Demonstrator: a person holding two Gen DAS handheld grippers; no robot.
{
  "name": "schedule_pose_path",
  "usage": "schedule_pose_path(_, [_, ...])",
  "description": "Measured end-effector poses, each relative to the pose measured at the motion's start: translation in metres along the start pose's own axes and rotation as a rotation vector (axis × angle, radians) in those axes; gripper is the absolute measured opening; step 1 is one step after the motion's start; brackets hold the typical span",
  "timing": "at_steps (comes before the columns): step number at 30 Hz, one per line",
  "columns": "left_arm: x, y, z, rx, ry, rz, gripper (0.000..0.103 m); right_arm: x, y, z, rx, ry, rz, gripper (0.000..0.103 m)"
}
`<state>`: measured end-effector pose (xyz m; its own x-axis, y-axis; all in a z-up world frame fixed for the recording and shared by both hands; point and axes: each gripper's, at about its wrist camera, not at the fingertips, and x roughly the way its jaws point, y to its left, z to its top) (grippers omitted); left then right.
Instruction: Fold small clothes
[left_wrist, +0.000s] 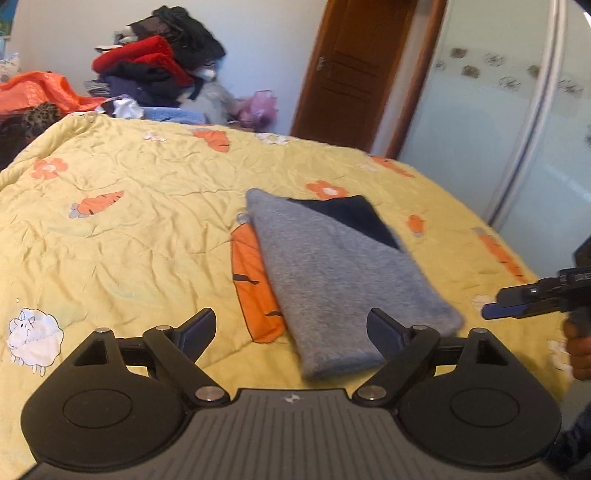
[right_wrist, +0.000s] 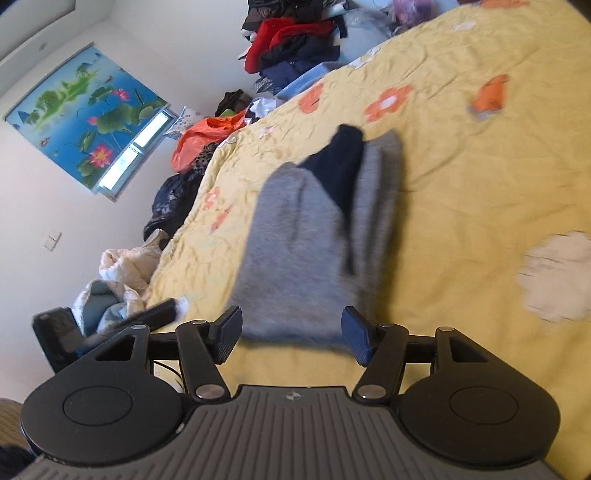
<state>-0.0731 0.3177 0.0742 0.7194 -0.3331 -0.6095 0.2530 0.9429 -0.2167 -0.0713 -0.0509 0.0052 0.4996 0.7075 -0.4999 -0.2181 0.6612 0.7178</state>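
Observation:
A small grey garment (left_wrist: 332, 273) with a dark navy part (left_wrist: 354, 218) lies folded into a long strip on the yellow quilt (left_wrist: 140, 206). My left gripper (left_wrist: 291, 332) is open just short of the strip's near end, holding nothing, and its right finger overlaps the near corner in the picture. In the right wrist view the same grey garment (right_wrist: 314, 236) lies straight ahead, its near end between the spread fingers of my open, empty right gripper (right_wrist: 291, 334). The right gripper (left_wrist: 517, 302) also shows at the far right of the left wrist view, held by a hand (left_wrist: 580, 347).
A heap of red and dark clothes (left_wrist: 155, 62) and an orange bag (left_wrist: 37, 92) sit beyond the bed's far edge. A brown door (left_wrist: 354, 66) and a frosted sliding panel (left_wrist: 498, 129) stand to the right. Bundled clothes (right_wrist: 122, 273) lie beside the bed, below a lotus-print blind (right_wrist: 88, 122).

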Motion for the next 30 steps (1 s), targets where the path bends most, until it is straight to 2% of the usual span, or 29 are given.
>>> schedule_pose_path(1, [0.006, -0.001, -0.001, -0.008, -0.001, 0.016, 0.088, 0.01, 0.001, 0.005, 0.017, 0.002, 0.031, 0.063])
schedule_pose_path(2, [0.014, -0.005, -0.001, -0.01, -0.013, -0.001, 0.088, 0.021, 0.002, 0.009, 0.034, 0.005, 0.059, 0.063])
schedule_pose_path(4, [0.024, -0.019, -0.002, 0.036, -0.054, -0.059, 0.088, 0.04, 0.001, 0.014, 0.077, 0.01, 0.053, 0.063])
schedule_pose_path(5, [0.033, -0.03, -0.003, 0.074, -0.063, -0.057, 0.088, 0.048, 0.0, 0.013, 0.087, 0.014, 0.031, 0.063])
schedule_pose_path(7, [0.051, -0.046, -0.011, 0.124, -0.006, -0.076, 0.078, 0.06, -0.013, 0.008, 0.123, 0.024, -0.07, 0.06])
schedule_pose_path(8, [0.063, -0.047, -0.016, 0.12, 0.063, -0.088, 0.075, 0.062, -0.023, 0.004, 0.142, 0.019, -0.089, 0.05])
schedule_pose_path(9, [0.074, -0.046, -0.023, 0.102, 0.126, -0.08, 0.071, 0.059, -0.031, -0.001, 0.159, -0.011, -0.068, 0.046])
schedule_pose_path(10, [0.074, -0.045, -0.031, 0.114, 0.097, -0.069, 0.071, 0.057, -0.035, -0.003, 0.184, -0.015, -0.054, 0.045])
schedule_pose_path(12, [0.071, -0.048, -0.033, 0.156, 0.097, -0.055, 0.071, 0.054, -0.032, 0.001, 0.199, 0.012, -0.067, 0.048])
schedule_pose_path(14, [0.064, -0.045, -0.022, 0.118, 0.116, -0.088, 0.071, 0.048, -0.019, 0.016, 0.179, 0.017, -0.068, 0.053])
schedule_pose_path(15, [0.059, -0.04, -0.013, 0.088, 0.102, -0.115, 0.071, 0.042, -0.012, 0.027, 0.149, -0.024, -0.048, 0.054])
schedule_pose_path(18, [0.05, -0.031, 0.019, 0.073, 0.005, -0.1, 0.072, 0.037, -0.002, 0.069, 0.082, -0.123, -0.064, 0.065])
schedule_pose_path(20, [0.058, -0.028, 0.036, 0.067, -0.018, -0.098, 0.072, 0.055, -0.009, 0.099, 0.081, -0.11, -0.116, 0.065])
schedule_pose_path(23, [0.082, -0.033, 0.044, 0.075, -0.002, -0.088, 0.072, 0.088, -0.025, 0.13, 0.087, -0.063, -0.204, 0.059])
schedule_pose_path(24, [0.09, -0.035, 0.043, 0.079, 0.008, -0.086, 0.072, 0.097, -0.028, 0.135, 0.08, -0.055, -0.236, 0.058])
schedule_pose_path(26, [0.103, -0.04, 0.034, 0.086, 0.04, -0.097, 0.072, 0.113, -0.034, 0.142, 0.074, -0.029, -0.246, 0.058])
schedule_pose_path(30, [0.114, -0.049, 0.019, 0.143, 0.042, -0.06, 0.074, 0.135, -0.033, 0.144, 0.02, 0.0, -0.279, 0.052])
